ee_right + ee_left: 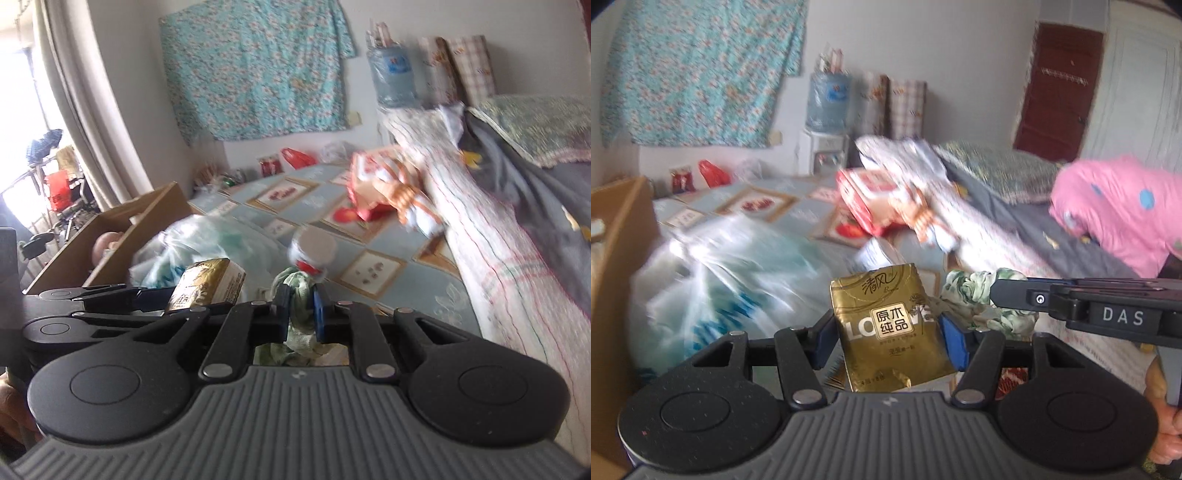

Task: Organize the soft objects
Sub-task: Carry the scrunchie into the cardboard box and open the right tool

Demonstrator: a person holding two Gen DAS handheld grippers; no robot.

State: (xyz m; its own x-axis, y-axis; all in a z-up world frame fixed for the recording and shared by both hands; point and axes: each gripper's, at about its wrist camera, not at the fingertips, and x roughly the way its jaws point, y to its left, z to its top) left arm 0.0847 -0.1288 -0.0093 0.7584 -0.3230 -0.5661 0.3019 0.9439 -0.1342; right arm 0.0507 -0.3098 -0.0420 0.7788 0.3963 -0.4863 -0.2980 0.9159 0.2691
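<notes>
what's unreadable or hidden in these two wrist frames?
- Red-and-white package on the bed: motion-blurred in both views, print unreadable.
- Cardboard box: contents mostly hidden by its wall in the right view, cut off by the edge in the left.
- Green floral cloth: lower part hidden behind right gripper.

A bed covered by a pale blue sheet printed with framed squares (295,206) carries a crinkled clear plastic bag (713,280), a red-and-white printed package (384,184), a small lidded jar (314,247) and folded quilts (491,236) along its right side.
</notes>
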